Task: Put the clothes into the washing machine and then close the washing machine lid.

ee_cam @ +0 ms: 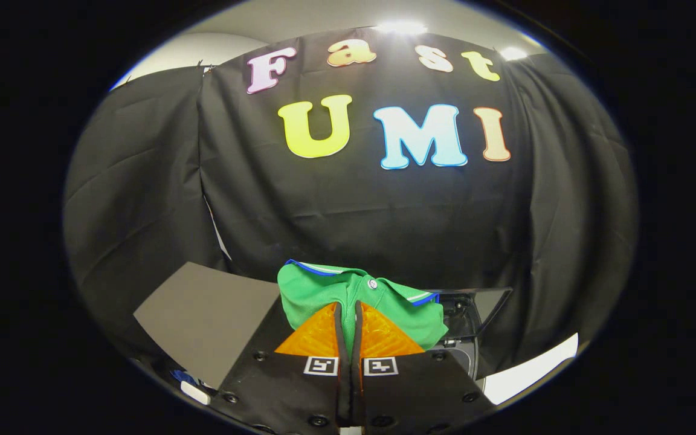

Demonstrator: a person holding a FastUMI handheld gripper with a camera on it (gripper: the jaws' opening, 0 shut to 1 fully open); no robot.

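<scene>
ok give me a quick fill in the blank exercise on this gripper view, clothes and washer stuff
1. The claw is shut on a ____ shirt.
2. The shirt's collar is trimmed in white and ____.
3. Beyond the shirt, the dark lid of the washing machine stands ____.
4. The shirt has a small white ____ near its collar.

Missing words: green; blue; open; button
</scene>
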